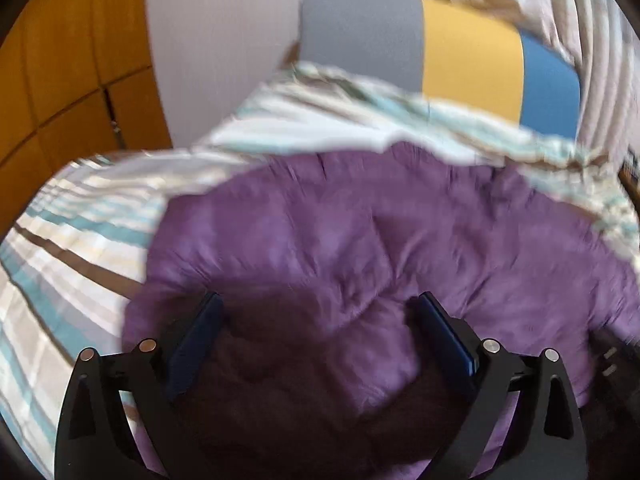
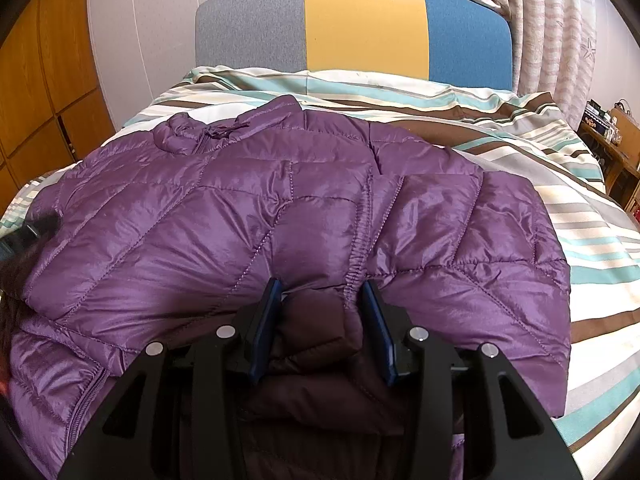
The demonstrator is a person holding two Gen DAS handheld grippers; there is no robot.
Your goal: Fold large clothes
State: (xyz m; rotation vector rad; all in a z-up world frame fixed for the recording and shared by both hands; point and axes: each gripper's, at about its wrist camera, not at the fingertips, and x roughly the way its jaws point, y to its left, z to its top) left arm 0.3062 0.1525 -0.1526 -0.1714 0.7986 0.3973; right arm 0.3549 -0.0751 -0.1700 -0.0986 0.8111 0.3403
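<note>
Both tools sit low over a purple quilted down jacket (image 2: 240, 216) spread on a bed: the right hand-held gripper (image 2: 320, 300) is clamped on a bunched fold of the jacket, its blue pads (image 2: 264, 320) pressing the dark puffed fabric beside an elasticated seam, while the left hand-held gripper (image 1: 316, 320) stands released, its fingers (image 1: 196, 340) wide apart above the cloth with nothing pinched between them. Only the right wrist view is sharp enough to show the jacket's detail: glossy panels with stitched quilting, a zipper along the lower left, and a rolled collar with a drawcord at the far end. The left wrist view is smeared with motion blur and shows the jacket (image 1: 360, 232) merely as a rumpled purple mass, darker in shadow between the fingers. The garment lies across a striped bedcover (image 2: 560, 184) in teal, brown and cream, which stays bare to the right and toward the headboard (image 2: 360, 28) of grey, yellow and blue panels. A wooden wardrobe (image 2: 44, 92) bounds the left side, and patterned curtains (image 2: 552, 40) hang at the far right.
</note>
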